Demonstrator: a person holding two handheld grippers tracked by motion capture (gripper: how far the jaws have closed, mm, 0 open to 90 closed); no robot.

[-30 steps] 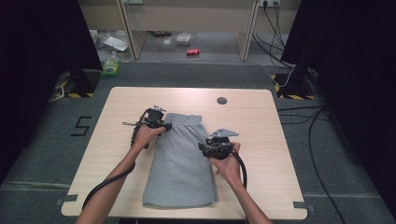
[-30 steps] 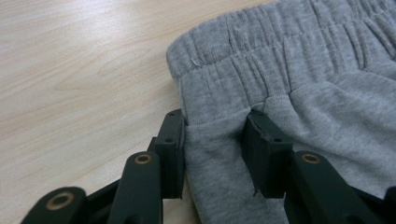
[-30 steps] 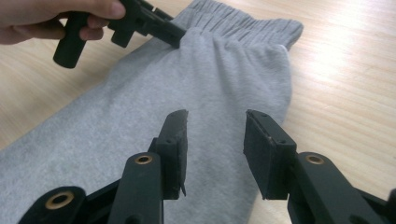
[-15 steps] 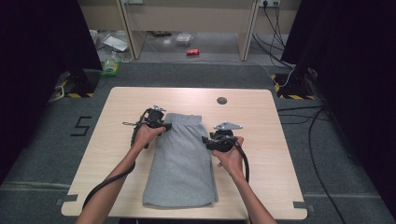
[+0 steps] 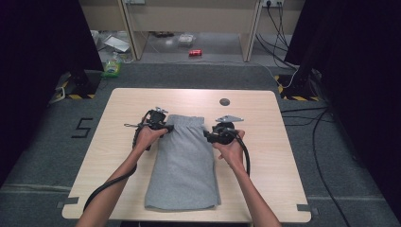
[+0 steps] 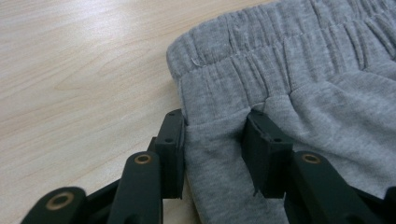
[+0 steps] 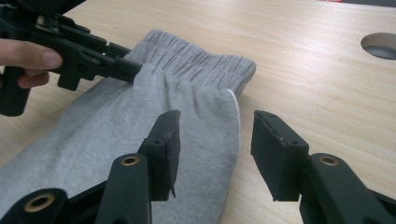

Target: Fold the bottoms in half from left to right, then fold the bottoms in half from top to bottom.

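**Q:** Where is the garment, and what do your left fingers (image 6: 173,154) have?

**A:** The grey sweatpants (image 5: 184,161) lie folded lengthwise at the middle of the tabletop (image 5: 265,156), waistband (image 6: 243,60) at the far end; your left gripper (image 5: 163,126) pinches a fold of fabric just below the waistband at the left corner; that pinch likely anchors the corner so the cloth cannot slide.

**Q:** And the right gripper (image 5: 208,135)?

**A:** Its jaws have just been opening; the right fingers (image 7: 163,149) stand spread, one over the cloth, the other over bare wood, straddling the right edge; neither pad presses; judge this as a release or a re-grip nearer the waistband.

**Q:** What does each view add?

**A:** The high view gives you the full layout, including the hems at the near edge and the round hole (image 5: 224,101) far right; the left gripper view confirms the fabric bunched between the pads; the right gripper view shows the gap beside each pad.
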